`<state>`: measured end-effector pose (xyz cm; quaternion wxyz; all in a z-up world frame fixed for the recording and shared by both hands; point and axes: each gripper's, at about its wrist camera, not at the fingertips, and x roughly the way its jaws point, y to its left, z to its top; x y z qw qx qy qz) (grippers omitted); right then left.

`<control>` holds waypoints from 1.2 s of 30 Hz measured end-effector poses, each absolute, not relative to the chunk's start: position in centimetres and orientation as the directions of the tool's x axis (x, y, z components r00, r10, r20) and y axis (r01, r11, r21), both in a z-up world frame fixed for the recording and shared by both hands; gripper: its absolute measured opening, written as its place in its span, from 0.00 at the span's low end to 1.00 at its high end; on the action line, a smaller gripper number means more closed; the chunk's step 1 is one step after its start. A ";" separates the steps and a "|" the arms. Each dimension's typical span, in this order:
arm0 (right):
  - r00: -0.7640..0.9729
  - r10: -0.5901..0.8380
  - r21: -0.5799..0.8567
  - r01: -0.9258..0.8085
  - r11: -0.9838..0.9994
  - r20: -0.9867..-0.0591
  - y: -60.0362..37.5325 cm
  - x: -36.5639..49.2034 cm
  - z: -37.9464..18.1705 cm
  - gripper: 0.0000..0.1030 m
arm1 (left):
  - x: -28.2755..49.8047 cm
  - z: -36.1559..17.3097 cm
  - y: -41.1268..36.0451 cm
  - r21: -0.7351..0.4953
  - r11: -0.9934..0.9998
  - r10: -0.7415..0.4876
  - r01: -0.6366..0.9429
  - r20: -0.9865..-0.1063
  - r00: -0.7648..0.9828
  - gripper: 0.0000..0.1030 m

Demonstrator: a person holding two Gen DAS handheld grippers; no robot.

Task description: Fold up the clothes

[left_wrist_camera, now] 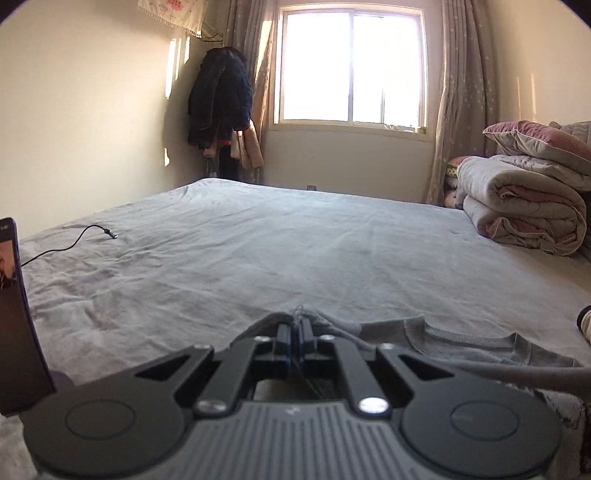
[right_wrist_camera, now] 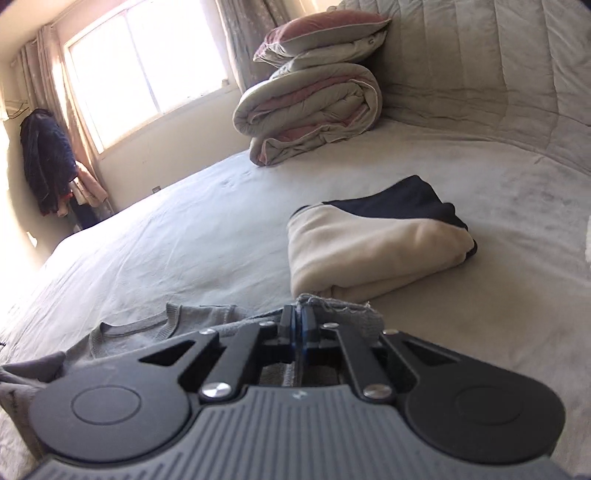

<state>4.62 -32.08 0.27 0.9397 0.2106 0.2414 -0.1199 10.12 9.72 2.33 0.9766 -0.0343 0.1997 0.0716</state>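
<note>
Two grippers are clamped on one grey sweater (left_wrist_camera: 461,343) that lies at the near edge of the bed (left_wrist_camera: 258,240). The left gripper (left_wrist_camera: 298,326) has its jaws pressed together on a bunched fold of the grey knit, with a few loose threads poking out past the tips. The right gripper (right_wrist_camera: 298,319) is closed the same way on a frayed edge of the sweater (right_wrist_camera: 147,332) — the ribbed neckline lies flat on the sheet just to its left. Just beyond the right gripper sits a folded cream-and-black garment (right_wrist_camera: 369,247), close to the grey cloth. Further back, a rolled quilt (right_wrist_camera: 310,110) with a pillow (right_wrist_camera: 325,33) on top rests near the window (right_wrist_camera: 147,62). In the left view a black cable (left_wrist_camera: 74,242) trails across the sheet, well apart from the sweater, and a dark coat (left_wrist_camera: 218,103) hangs in the corner.
</note>
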 end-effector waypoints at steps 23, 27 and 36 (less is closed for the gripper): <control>0.738 0.194 0.334 0.045 0.942 -0.647 -20.7 0.5 1.0 0.65 | 6.2 0.8 10.4 -0.380 0.918 -0.210 -0.115 -0.710 0.673 0.42; 0.710 0.339 0.322 -0.165 0.932 -0.618 -16.1 -1.2 0.9 0.53 | 5.5 -0.5 11.4 -0.411 0.902 -0.232 -0.134 -0.720 0.654 0.39; 0.616 0.498 0.184 -0.500 0.846 -0.611 -7.8 -1.7 -0.3 0.39 | 6.6 -1.2 12.1 -0.491 0.859 -0.306 -0.145 -0.719 0.624 0.38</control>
